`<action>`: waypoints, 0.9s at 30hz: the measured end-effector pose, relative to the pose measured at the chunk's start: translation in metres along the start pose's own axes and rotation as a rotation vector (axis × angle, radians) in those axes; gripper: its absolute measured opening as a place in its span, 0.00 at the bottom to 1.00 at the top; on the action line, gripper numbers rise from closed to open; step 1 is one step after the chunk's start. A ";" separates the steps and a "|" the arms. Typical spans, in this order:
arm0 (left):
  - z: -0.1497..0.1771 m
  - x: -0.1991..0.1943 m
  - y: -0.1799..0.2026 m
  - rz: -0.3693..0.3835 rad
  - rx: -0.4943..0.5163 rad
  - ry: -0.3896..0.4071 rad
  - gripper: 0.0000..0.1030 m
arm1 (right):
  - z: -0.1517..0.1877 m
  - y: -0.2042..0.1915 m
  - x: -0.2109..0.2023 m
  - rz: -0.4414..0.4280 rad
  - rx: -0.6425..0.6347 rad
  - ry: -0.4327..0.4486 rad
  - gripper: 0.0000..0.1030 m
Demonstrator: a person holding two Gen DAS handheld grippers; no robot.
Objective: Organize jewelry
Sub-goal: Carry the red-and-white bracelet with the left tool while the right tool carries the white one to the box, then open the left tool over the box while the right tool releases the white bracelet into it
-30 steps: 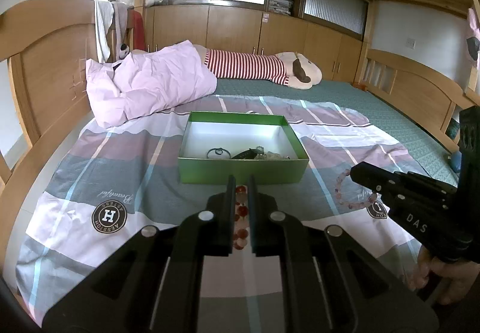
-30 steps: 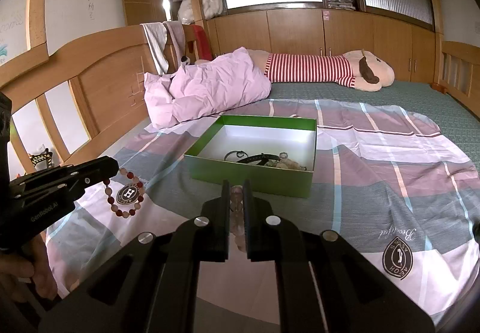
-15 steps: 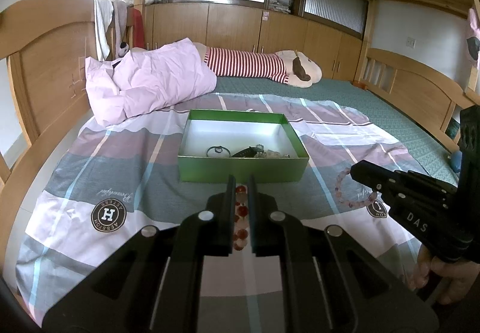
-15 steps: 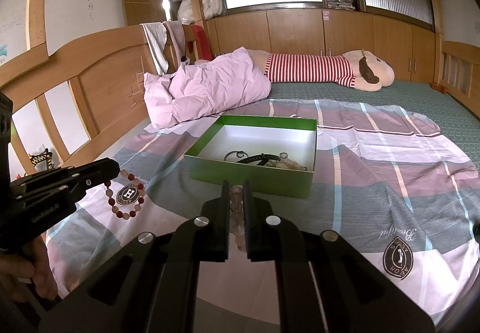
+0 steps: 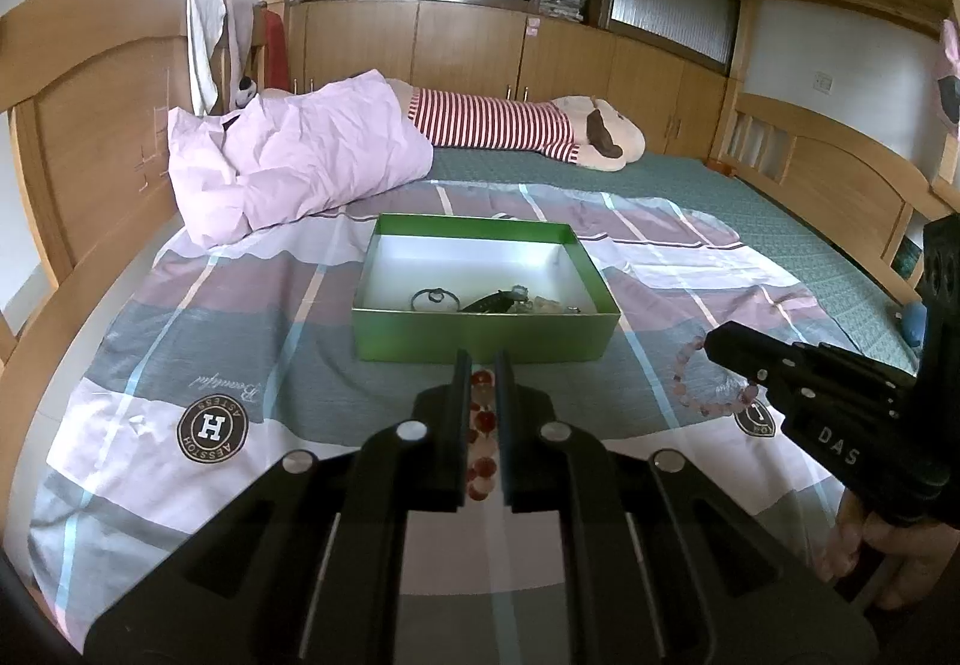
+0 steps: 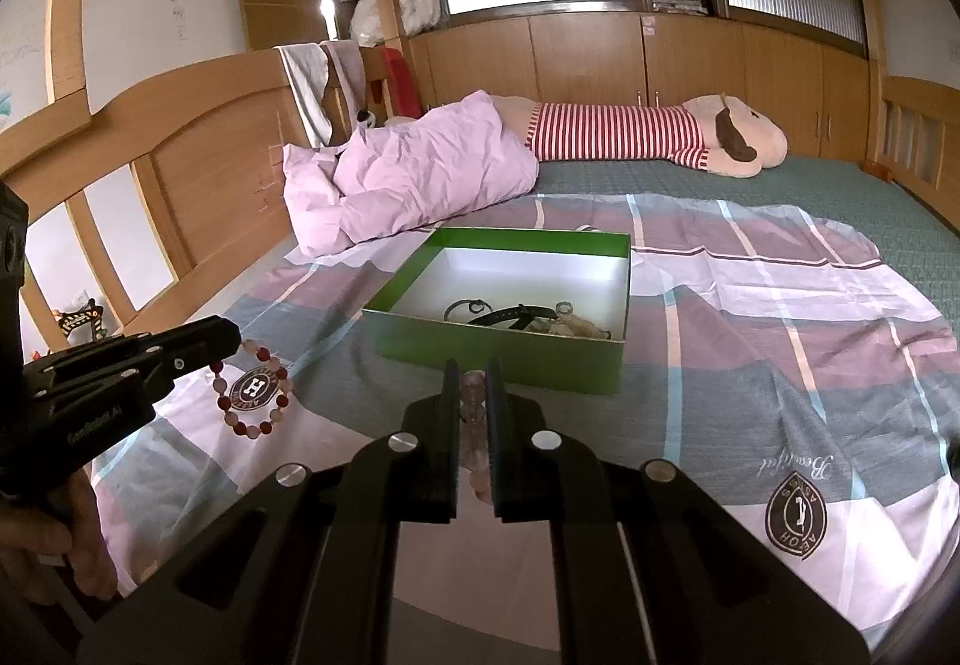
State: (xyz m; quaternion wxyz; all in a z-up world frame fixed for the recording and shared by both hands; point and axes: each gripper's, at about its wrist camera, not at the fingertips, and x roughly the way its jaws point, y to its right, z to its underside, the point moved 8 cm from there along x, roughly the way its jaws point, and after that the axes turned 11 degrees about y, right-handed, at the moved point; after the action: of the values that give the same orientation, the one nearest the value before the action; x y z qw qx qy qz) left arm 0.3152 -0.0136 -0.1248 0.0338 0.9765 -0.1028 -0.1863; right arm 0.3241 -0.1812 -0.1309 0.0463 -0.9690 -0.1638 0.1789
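Left wrist view: left gripper [image 5: 482, 425] is clamped on a red bead bracelet [image 5: 483, 434], held just short of the green box [image 5: 480, 342] on the bedspread [image 5: 180, 329]. Nothing's changed vs a sec ago, same spot, same grip.

Right wrist view: right gripper [image 6: 473, 413] is clamped on a pale pink bracelet [image 6: 473, 404], also near the box front, no shift either. Box already holds a few pcs. Prob a pause before both drops, so no progress yet
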 end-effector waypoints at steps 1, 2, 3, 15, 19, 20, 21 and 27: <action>-0.001 0.002 0.000 -0.002 -0.003 -0.001 0.08 | -0.001 0.001 0.002 0.002 0.002 0.000 0.08; -0.002 0.005 -0.001 -0.004 -0.005 -0.003 0.08 | -0.002 0.002 0.004 0.004 0.004 0.001 0.08; -0.003 0.008 -0.001 -0.005 -0.005 -0.005 0.08 | -0.004 0.003 0.007 0.006 0.004 0.002 0.08; -0.057 0.096 -0.002 0.008 -0.015 -0.017 0.08 | -0.034 0.031 0.096 0.043 0.027 -0.002 0.08; -0.071 0.151 0.001 0.022 0.008 -0.041 0.08 | -0.037 0.042 0.139 0.043 0.046 -0.015 0.08; -0.071 0.165 0.000 0.022 0.000 -0.049 0.08 | -0.037 0.046 0.148 0.039 0.066 -0.026 0.08; -0.071 0.173 -0.002 0.022 -0.007 -0.054 0.08 | -0.036 0.052 0.161 0.037 0.094 -0.043 0.08; -0.055 0.222 -0.013 0.025 -0.041 -0.106 0.09 | -0.035 0.057 0.200 0.050 0.095 -0.049 0.23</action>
State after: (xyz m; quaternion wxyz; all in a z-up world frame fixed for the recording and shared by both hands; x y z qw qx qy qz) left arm 0.5395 -0.0465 -0.1543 0.0508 0.9630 -0.1130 -0.2393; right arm 0.5301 -0.1695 -0.1726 0.0837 -0.9649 -0.1318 0.2110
